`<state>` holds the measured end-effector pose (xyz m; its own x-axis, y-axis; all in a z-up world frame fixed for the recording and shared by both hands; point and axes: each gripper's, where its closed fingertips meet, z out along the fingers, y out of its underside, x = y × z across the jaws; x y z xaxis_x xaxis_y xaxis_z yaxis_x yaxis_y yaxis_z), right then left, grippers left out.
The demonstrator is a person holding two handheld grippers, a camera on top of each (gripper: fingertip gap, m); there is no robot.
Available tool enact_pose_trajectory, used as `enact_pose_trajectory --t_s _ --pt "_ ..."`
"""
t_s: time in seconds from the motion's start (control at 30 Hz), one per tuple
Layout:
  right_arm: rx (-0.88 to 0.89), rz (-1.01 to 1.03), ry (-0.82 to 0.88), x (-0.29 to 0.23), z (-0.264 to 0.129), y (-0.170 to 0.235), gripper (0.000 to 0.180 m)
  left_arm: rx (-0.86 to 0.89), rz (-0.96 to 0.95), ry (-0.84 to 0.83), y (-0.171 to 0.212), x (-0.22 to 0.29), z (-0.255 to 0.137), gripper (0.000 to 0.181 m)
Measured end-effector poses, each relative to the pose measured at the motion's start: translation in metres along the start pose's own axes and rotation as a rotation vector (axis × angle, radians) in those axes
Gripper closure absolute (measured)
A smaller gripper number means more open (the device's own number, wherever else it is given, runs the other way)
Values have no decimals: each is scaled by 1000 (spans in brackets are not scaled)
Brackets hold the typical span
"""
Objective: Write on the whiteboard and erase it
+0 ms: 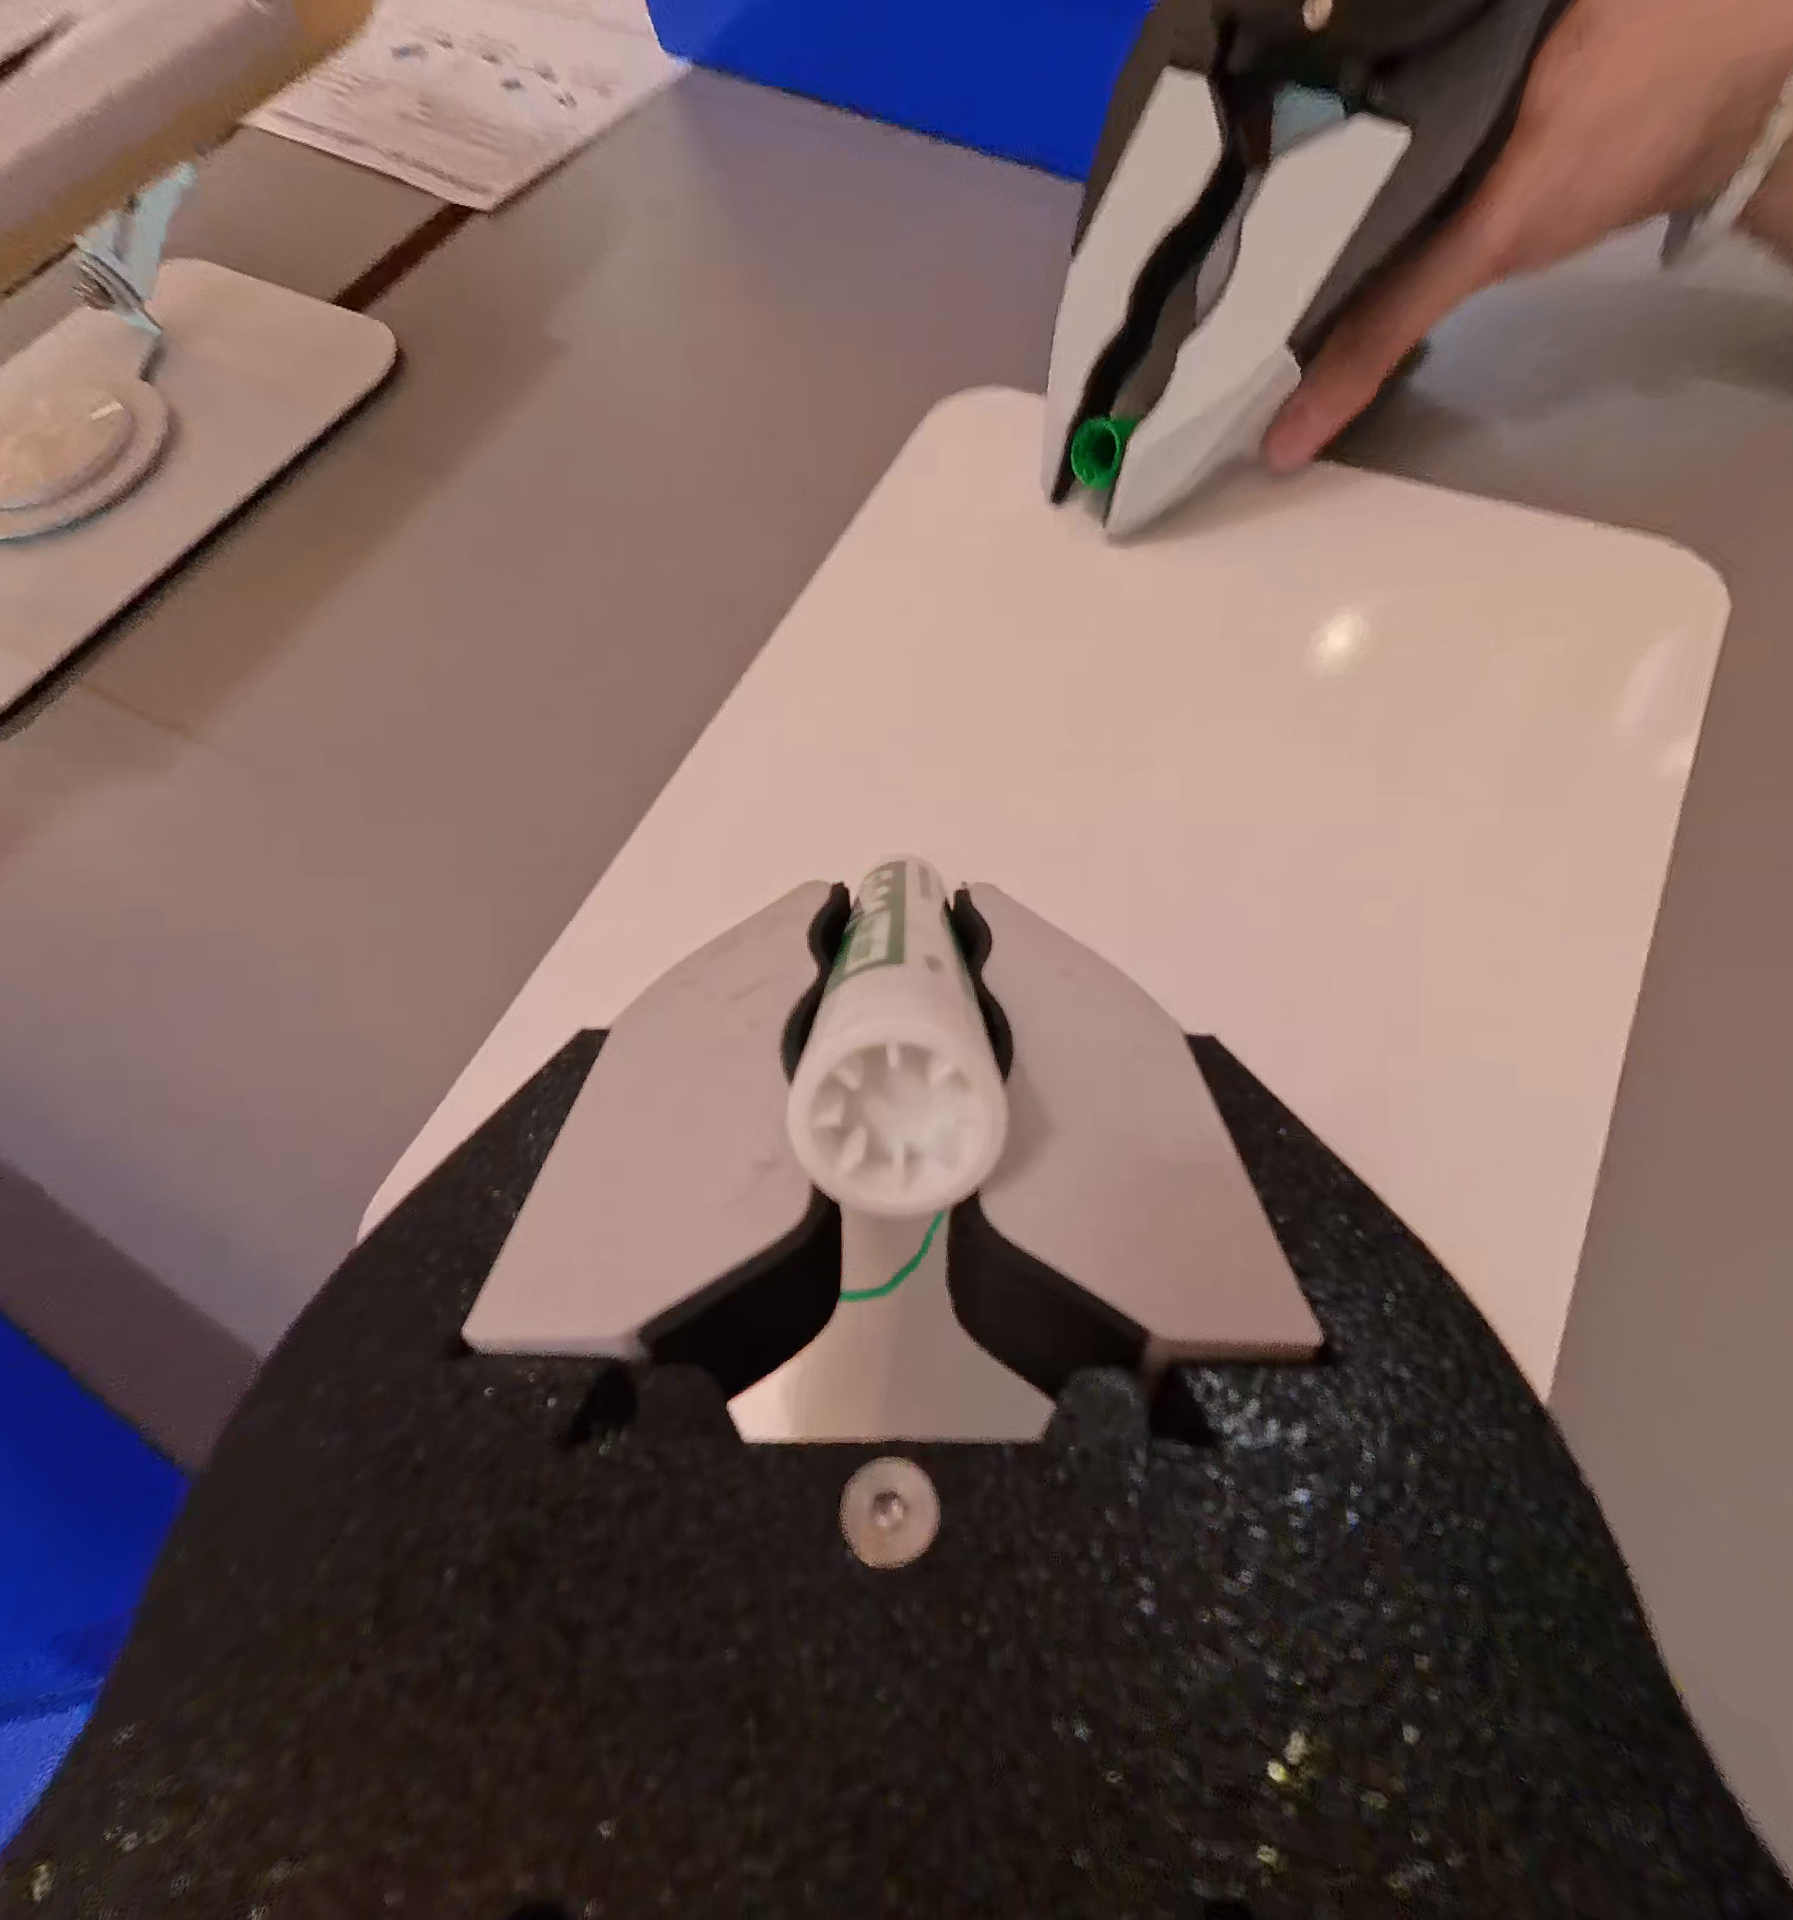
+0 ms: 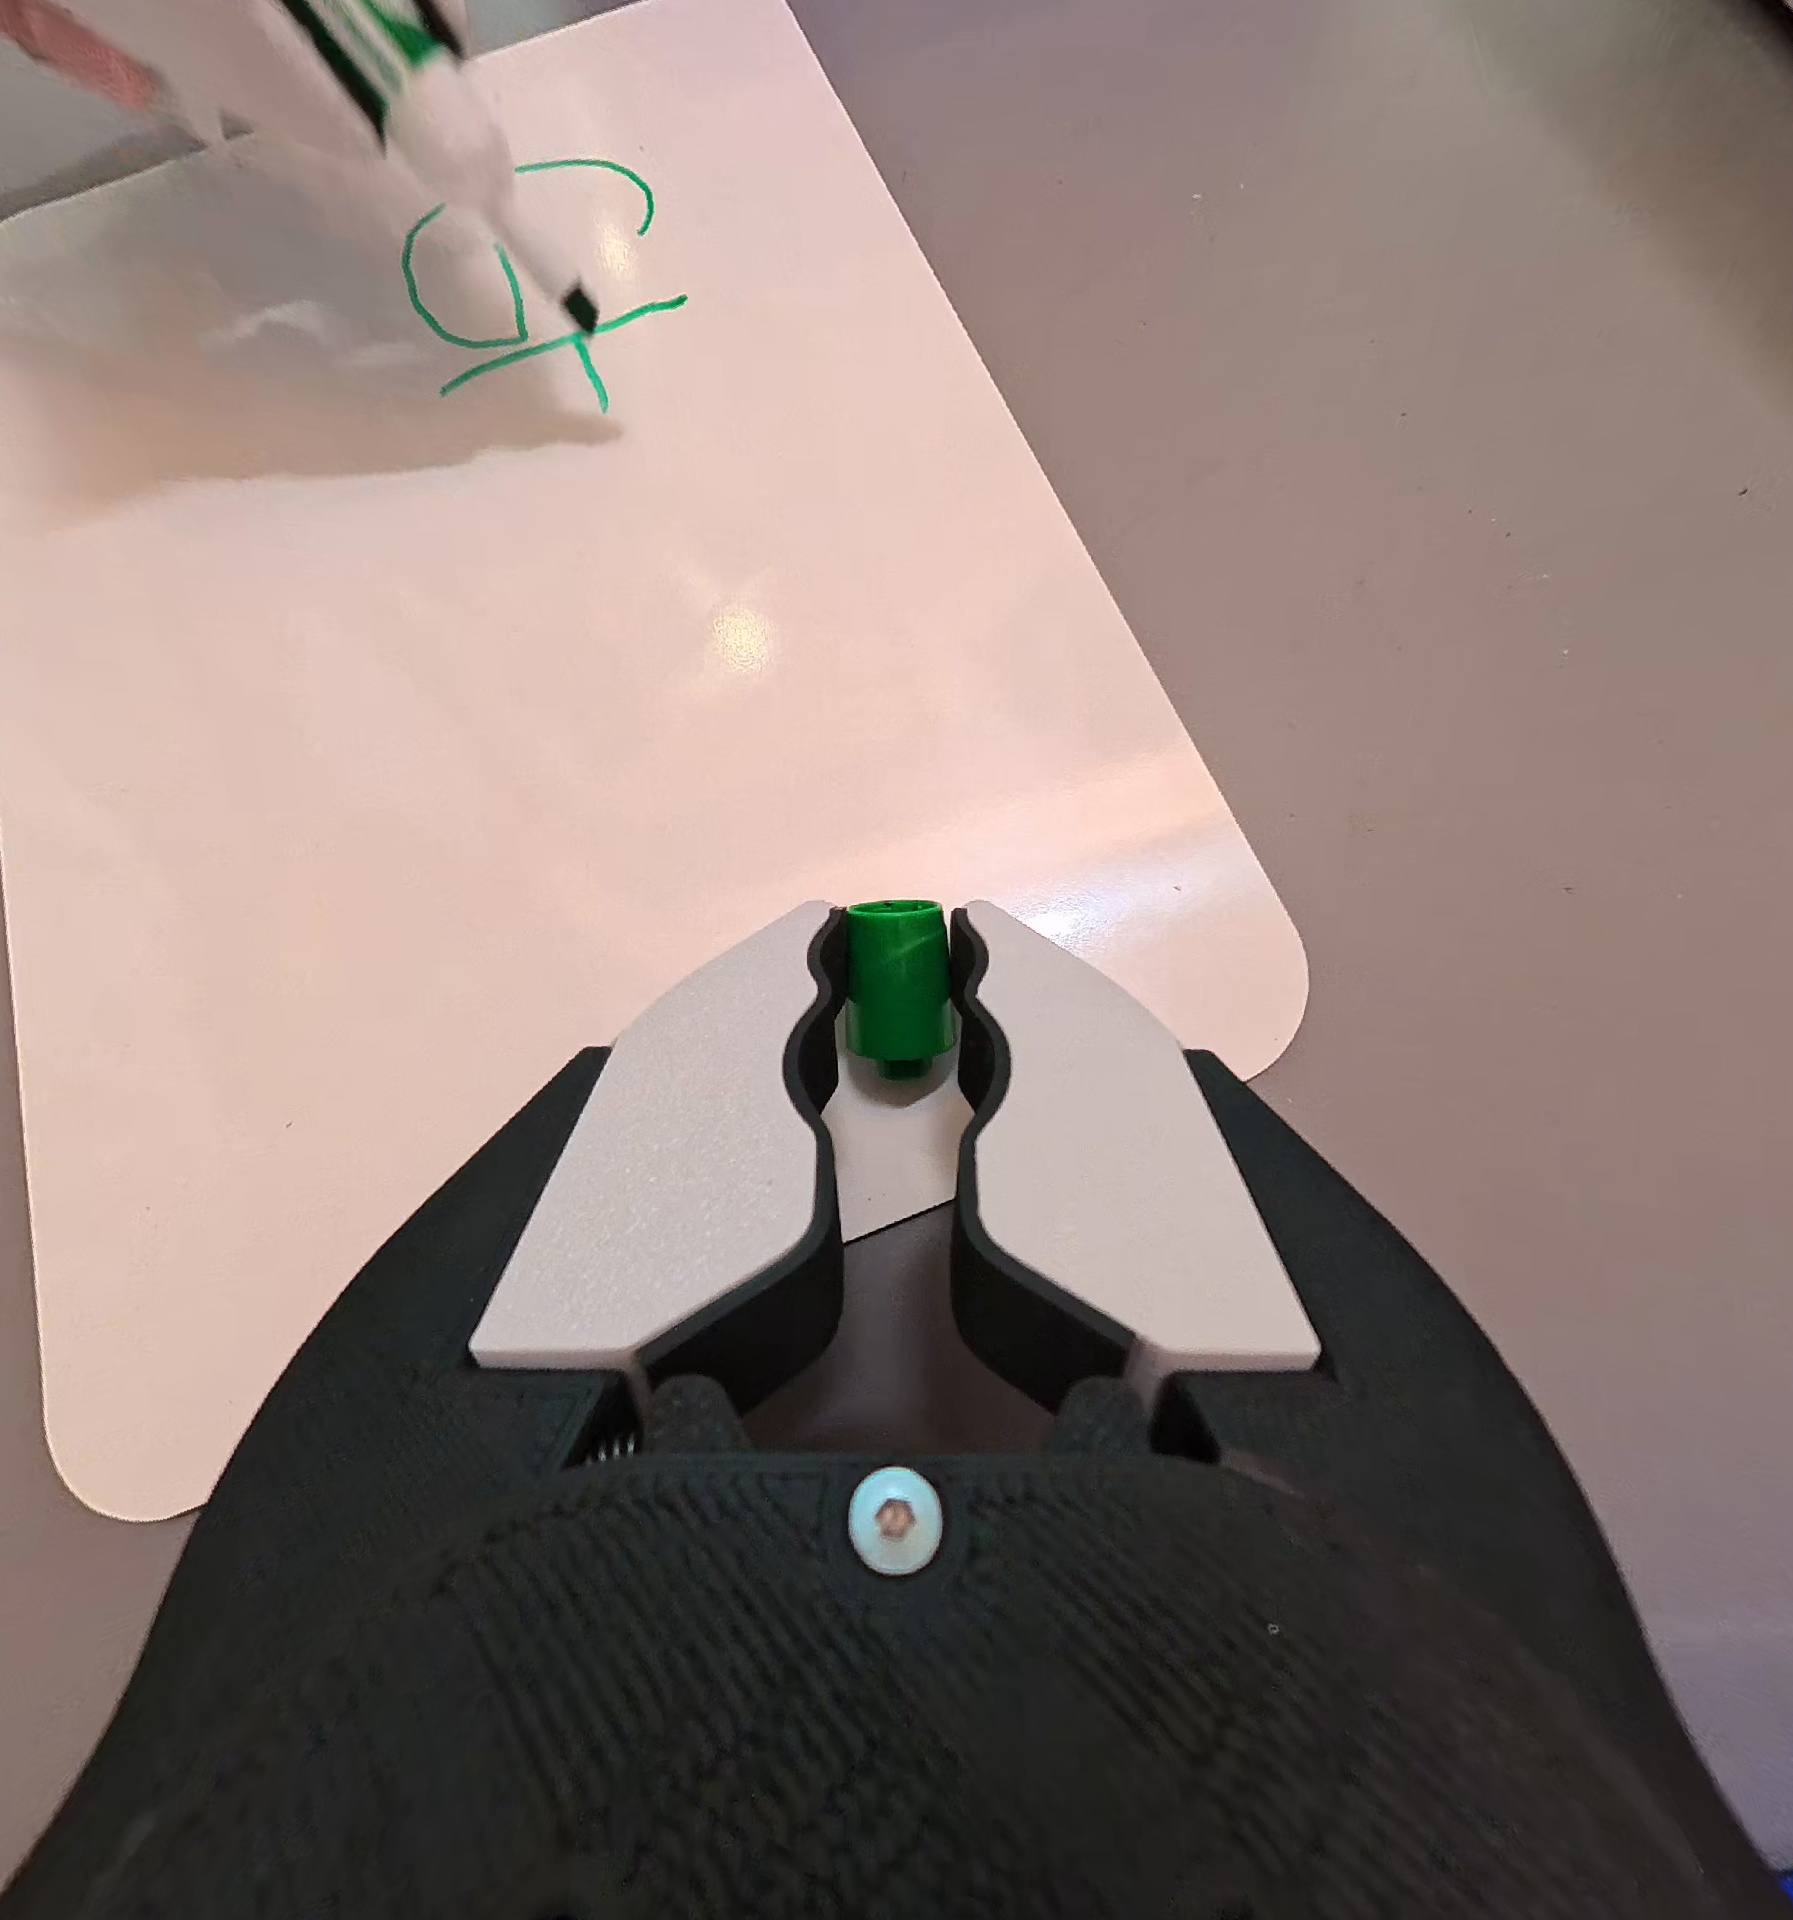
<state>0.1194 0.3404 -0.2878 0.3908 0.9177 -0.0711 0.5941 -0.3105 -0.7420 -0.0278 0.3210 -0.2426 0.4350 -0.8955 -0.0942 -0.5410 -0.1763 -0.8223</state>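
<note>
A small white whiteboard (image 1: pixel 1235 831) lies flat on the grey table; it also shows in the right wrist view (image 2: pixel 456 779). My left gripper (image 1: pixel 897 904) is shut on a white marker with a green label (image 1: pixel 897 1039), its back end toward the camera. In the right wrist view the marker (image 2: pixel 435 135) points down, its tip (image 2: pixel 580 307) on or just above green strokes (image 2: pixel 528 281) at the board's far end. My right gripper (image 2: pixel 897 914) is shut on the green marker cap (image 2: pixel 897 987) over the board's near corner; it also shows in the left wrist view (image 1: pixel 1100 457).
A second white board (image 1: pixel 196 436) with a metal clip and a round pad lies at the far left. Papers (image 1: pixel 456 94) lie beyond it. A bare hand (image 1: pixel 1494 229) holds the right gripper. Blue surfaces (image 1: pixel 923 62) border the table. The tips of one gripper are about 15 centimetres away from the tips of the other.
</note>
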Motion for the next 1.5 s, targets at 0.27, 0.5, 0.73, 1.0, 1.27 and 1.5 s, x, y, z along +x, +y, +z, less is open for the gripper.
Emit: enact_pose_trajectory --t_s 0.27,0.5,0.73,1.0,1.27,1.5 --pt "0 -1 -1 0 0 0 161 -66 32 -29 6 -14 13 162" --pt "0 0 -2 0 0 0 161 -105 53 -36 12 -14 15 162" --pt "0 0 -2 0 0 0 161 -133 92 -6 17 9 3 162" --pt "0 -1 -2 0 0 0 161 -143 105 22 20 29 -6 162" --pt "0 -1 -2 0 0 0 161 7 22 -4 -9 12 -5 162" --pt "0 -3 -2 0 0 0 161 -87 94 -49 -8 -3 23 162"
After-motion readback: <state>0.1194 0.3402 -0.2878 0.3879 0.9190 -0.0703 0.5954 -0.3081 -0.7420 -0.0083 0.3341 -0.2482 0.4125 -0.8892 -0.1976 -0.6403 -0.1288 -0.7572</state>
